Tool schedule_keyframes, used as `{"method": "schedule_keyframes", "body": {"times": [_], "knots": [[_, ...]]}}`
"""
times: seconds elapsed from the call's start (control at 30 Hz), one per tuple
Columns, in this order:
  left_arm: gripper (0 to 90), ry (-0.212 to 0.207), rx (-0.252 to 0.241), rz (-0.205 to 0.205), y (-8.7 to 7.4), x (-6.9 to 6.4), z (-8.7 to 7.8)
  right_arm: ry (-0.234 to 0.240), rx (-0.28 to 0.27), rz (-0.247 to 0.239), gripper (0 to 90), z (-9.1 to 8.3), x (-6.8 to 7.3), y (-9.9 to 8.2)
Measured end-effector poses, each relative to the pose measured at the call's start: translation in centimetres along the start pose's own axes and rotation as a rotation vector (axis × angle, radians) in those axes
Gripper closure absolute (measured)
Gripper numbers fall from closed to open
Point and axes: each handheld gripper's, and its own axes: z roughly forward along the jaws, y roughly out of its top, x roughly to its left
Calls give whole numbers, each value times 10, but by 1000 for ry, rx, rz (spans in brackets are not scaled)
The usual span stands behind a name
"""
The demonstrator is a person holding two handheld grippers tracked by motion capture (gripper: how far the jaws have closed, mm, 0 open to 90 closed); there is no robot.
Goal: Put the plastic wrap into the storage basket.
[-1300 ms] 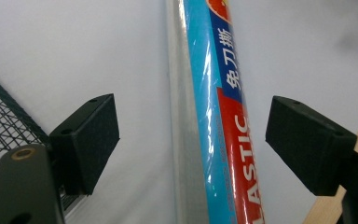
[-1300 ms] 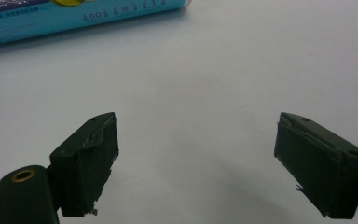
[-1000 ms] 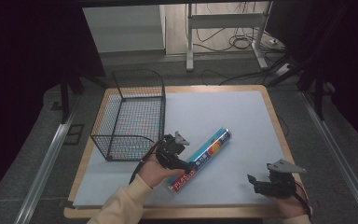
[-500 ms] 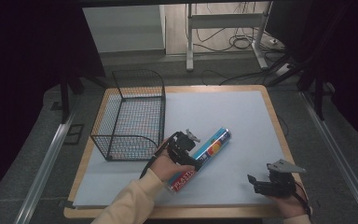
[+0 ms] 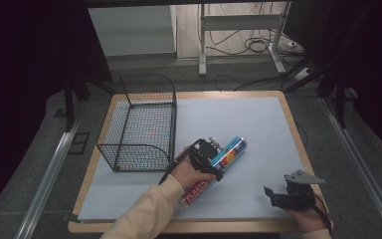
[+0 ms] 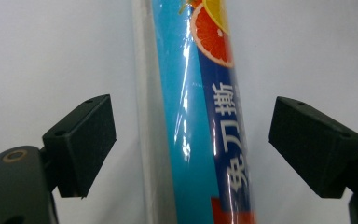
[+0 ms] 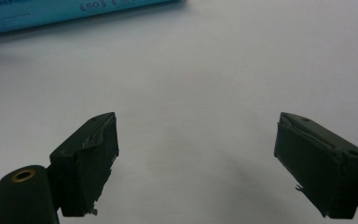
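Left gripper (image 6: 191, 140) jaws apart, straddling cling-film roll (image 6: 191, 116) mid-length. Likely light, stiff, glossy wrapper slippery: grip middle. Right gripper (image 7: 196, 154) jaws apart, empty.

White characters "免刀撕" on the blue roll (image 6: 200, 116), red-band lettering unreadable

Lab: curtained table (image 5: 129, 221); floor cables (image 5: 258, 47); desk legs (image 5: 202, 40)

In the high view the left gripper (image 5: 207, 155) and hand (image 5: 191, 172) cover the middle of the roll (image 5: 233, 149). In the left gripper view the roll (image 6: 200, 112) runs off top and bottom edges. Its small print at upper left of the right gripper view is too blurred to read.
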Motion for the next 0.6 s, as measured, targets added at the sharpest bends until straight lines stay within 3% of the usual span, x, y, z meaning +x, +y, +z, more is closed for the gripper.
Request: {"method": "schedule_keyframes", "body": {"times": [0.4,0.5,0.6], "knots": [[144,12,64,3,7,-4,23,-6,0,1,141,-1,-1,0],[161,16,71,-31,9,-3,27,-5,2,1,142,0,-1,0],[185,19,82,-39,10,-3,30,-6,4,-1,141,0,-1,0]]}}
